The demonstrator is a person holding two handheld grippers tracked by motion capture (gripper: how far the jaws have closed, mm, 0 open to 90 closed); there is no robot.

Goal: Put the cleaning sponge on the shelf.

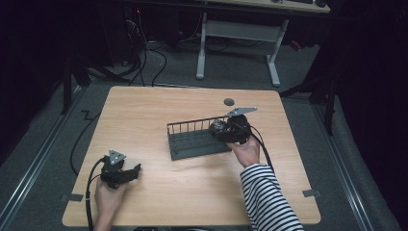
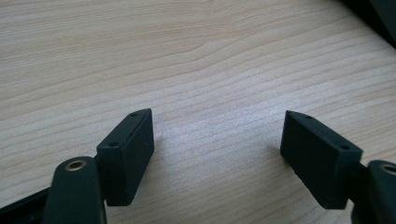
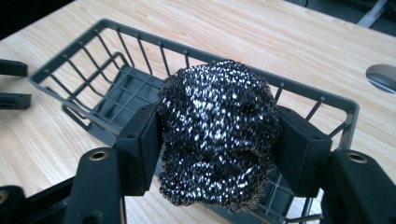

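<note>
While the right gripper [image 3: 219, 154] presses its two black jaws on the flanks of a steel wool scourer [image 3: 217, 133], we see this scourer hanging just above the near right end of the grey wire basket [image 3: 70, 65], so the thing we carry is already over its likely place and not inside it yet. The basket is a long rack; its long axis runs across the table [image 1: 144, 110] from left to right, with the higher railing on the far side, and the scourer is at the right end of that axis. In our judgement the coming move depends on one relation: the basket floor lies directly under and a little ahead of the scourer, so the right hand [image 1: 248, 149] needs only to go down and forward over the low near rim before it lets go. The left gripper [image 1: 118, 174] rests well apart from the basket, near the front left corner of the table, its jaws standing wide with only bare wood between them, so the right hand is clearly the nearer one. The scourer hides the part of the basket floor below it, and we cannot tell if its bottom touches the rim. The small round grey thing [image 1: 229, 101] behind the basket is hard to make out.
</note>
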